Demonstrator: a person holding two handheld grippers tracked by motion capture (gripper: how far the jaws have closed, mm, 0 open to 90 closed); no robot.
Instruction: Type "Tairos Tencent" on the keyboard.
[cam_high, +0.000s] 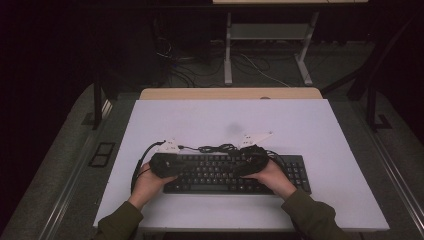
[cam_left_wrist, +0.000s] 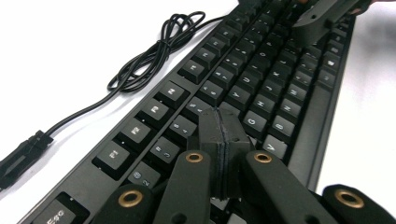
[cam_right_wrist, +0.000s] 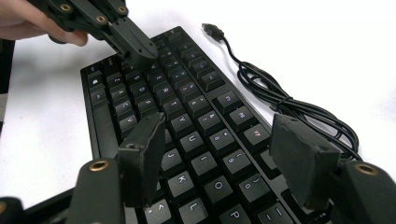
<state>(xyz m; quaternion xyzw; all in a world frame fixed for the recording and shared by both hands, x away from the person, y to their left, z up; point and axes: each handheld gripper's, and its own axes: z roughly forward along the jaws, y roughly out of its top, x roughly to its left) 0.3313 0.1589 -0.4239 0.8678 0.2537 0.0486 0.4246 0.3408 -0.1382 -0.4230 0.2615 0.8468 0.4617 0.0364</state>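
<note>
White board (cam_high: 210, 120) covers the table in front of you, and the room around it is dark, with a grey floor and wires at the back. The black keyboard (cam_high: 235, 174) lies near your edge of the board, its cord (cam_left_wrist: 149, 56) curled up just behind it. You can read white letters on the keys, like G, B, K and L. Your left gripper (cam_left_wrist: 223, 122) has its jaws pressed together, tips over the keys. Your right gripper (cam_right_wrist: 219, 154) has its jaws apart over the keys, holding nothing. Lots of bare board lies behind and beside the keyboard.
</note>
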